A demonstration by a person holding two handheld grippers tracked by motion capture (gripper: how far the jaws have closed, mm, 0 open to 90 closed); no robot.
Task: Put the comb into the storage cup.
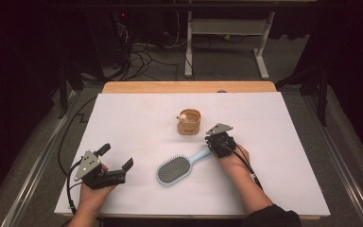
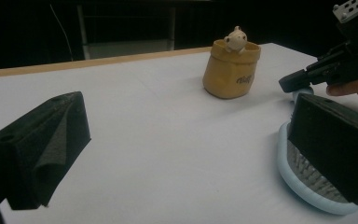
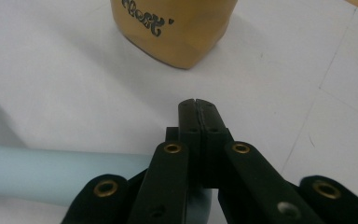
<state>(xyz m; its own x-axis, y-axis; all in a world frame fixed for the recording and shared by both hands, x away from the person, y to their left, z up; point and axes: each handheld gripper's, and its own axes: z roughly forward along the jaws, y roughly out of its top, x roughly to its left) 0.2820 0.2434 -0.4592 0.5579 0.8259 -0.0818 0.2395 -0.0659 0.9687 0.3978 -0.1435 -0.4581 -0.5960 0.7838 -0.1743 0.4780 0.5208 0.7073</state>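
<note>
Hairbrush first: in the high view a pale blue plastic hairbrush with an oval bristle pad lies on the white table sheet, handle pointing to two o'clock under the right gripper. A tan, soft-walled pouch-shaped pot holding a small cream figurine stands at eleven o'clock of that gripper. The left gripper rests at eight o'clock, released, nothing between its jaws.

Left gripper view: wide-spread foam-faced jaws; the brush head's bristles sit just behind the right-hand one.

Right gripper view: jaws clenched tip to tip above the smooth handle; whether they touch it I cannot tell.
</note>
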